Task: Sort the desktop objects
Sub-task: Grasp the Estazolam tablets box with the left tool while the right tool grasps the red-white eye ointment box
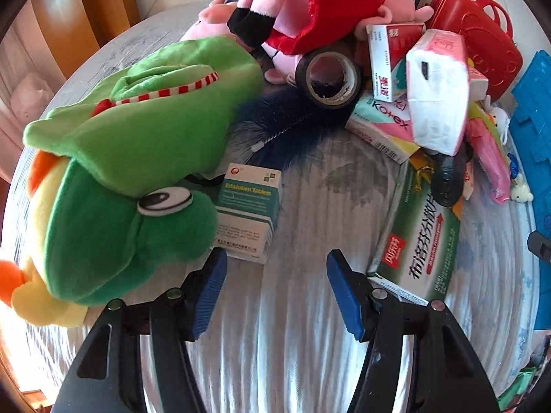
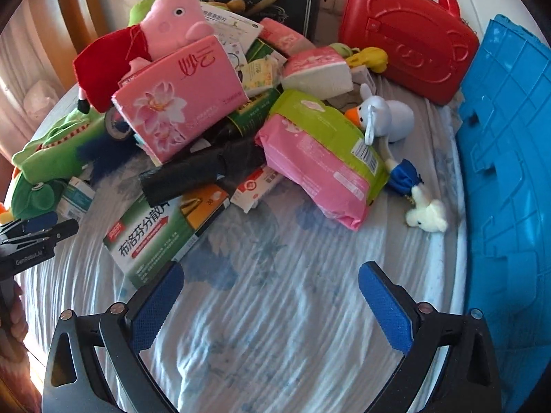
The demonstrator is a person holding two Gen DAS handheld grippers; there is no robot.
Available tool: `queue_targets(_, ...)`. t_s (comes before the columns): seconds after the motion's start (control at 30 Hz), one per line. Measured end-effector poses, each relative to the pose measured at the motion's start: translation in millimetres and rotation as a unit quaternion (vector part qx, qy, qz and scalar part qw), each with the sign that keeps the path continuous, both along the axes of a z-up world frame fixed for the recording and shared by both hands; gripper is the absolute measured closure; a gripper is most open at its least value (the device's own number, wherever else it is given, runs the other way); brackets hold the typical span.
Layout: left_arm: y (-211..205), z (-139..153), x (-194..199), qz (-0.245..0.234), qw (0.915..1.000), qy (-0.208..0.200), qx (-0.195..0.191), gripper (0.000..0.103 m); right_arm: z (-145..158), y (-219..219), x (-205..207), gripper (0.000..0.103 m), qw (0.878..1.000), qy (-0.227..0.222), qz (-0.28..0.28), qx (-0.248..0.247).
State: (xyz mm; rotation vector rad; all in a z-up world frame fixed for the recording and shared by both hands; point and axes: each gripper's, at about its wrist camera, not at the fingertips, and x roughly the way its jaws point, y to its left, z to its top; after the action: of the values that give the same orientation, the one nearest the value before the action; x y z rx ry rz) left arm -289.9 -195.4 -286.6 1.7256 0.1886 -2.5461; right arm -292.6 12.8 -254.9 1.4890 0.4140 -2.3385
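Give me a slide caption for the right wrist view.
Open right gripper over a cloth-covered table, facing a heap of packets, boxes and plush toys, red case behind, blue crate alongside.

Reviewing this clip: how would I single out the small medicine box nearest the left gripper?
Start from the big green plush toy lying on the pale cloth. Tucked against its eyed head is the small tablet box, just ahead of the left gripper. It is teal and white with English lettering, unlike the larger green box printed in Chinese.

bright daylight – glare at left edge | fisheye-bent edges | slight blur
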Motion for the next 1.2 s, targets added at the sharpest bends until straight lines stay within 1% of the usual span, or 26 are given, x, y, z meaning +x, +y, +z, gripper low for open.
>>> queue_targets(0.17,-2,-19,-18,-0.003,0.9996,-0.007,-0.026,0.043,-29,-5,-34,0.0,0.999,-0.027,-0.037,-0.019)
queue_targets(0.27,-4,-25,-24,-0.007,0.9997,-0.01,-0.023,0.043,-43,-9,-54,0.0,0.996,-0.041,-0.066,-0.036)
queue_targets(0.33,-9,-24,-26,-0.008,0.9999,-0.014,-0.001,0.043,-50,-12,-65,0.0,0.995,-0.045,-0.079,-0.044)
queue_targets(0.43,-22,-17,-18,-0.008,0.9984,-0.015,0.055,0.043,-58,-19,-75,0.005,0.994,-0.052,-0.082,-0.043)
queue_targets(0.5,-30,-8,-8,-0.006,0.9976,-0.002,0.068,0.043,-63,-24,-79,0.005,0.995,-0.053,-0.08,-0.036)
queue_targets(0.53,-33,-2,-4,-0.006,0.9977,0.006,0.067,0.043,-66,-26,-80,0.005,0.995,-0.055,-0.078,-0.036)
queue_targets(0.6,-36,10,-1,-0.007,0.9977,0.023,0.064,0.043,-72,-29,-81,0.013,0.995,-0.059,-0.075,-0.031)
queue_targets(0.67,-34,14,-8,-0.012,0.998,0.032,0.053,0.043,-71,-29,-82,0.016,0.995,-0.053,-0.077,-0.043)
queue_targets(0.7,-30,12,-14,-0.016,0.9986,0.027,0.042,0.043,-70,-29,-84,0.017,0.995,-0.051,-0.078,-0.041)
queue_targets(0.73,-23,8,-21,-0.02,0.9993,0.023,0.024,0.042,-70,-30,-85,0.02,0.995,-0.049,-0.077,-0.044)
queue_targets(0.77,-16,6,-25,-0.021,0.9991,0.033,-0.014,0.042,-70,-29,-86,0.023,0.995,-0.05,-0.077,-0.049)
queue_targets(0.8,-9,0,-29,-0.032,0.9988,0.026,-0.026,0.042,-70,-29,-87,0.029,0.994,-0.05,-0.077,-0.053)
queue_targets(0.83,-4,-9,-34,-0.044,0.9989,0.009,-0.014,0.042,-72,-29,-89,0.06,0.995,-0.048,-0.081,-0.037)
queue_targets(0.87,0,-18,-37,-0.047,0.9988,-0.008,-0.003,0.042,-75,-28,-91,0.071,0.995,-0.039,-0.088,-0.016)
queue_targets(0.9,2,-28,-39,-0.046,0.9986,-0.024,0.007,0.043,-73,-26,-92,0.071,0.995,-0.029,-0.092,-0.006)
queue_targets(0.93,6,-27,-37,-0.042,0.9991,-0.007,-0.004,0.043,-72,-24,-93,0.075,0.995,-0.029,-0.092,-0.009)
queue_targets(0.97,8,-28,-36,-0.042,0.9991,0.001,-0.005,0.046,-70,-21,-93,0.076,0.995,-0.031,-0.093,-0.01)
queue_targets(1.03,10,-27,-34,-0.034,0.9993,0.006,-0.017,0.057,-66,-15,-90,0.076,0.995,-0.036,-0.092,-0.008)
queue_targets(1.07,9,-25,-34,-0.031,0.9994,0.008,-0.016,0.058,-65,-12,-87,0.076,0.995,-0.036,-0.091,-0.004)
queue_targets(1.2,1,-22,-33,-0.018,0.9997,0.011,0.013,0.06,-57,10,-68,0.076,0.995,-0.055,-0.088,-0.005)
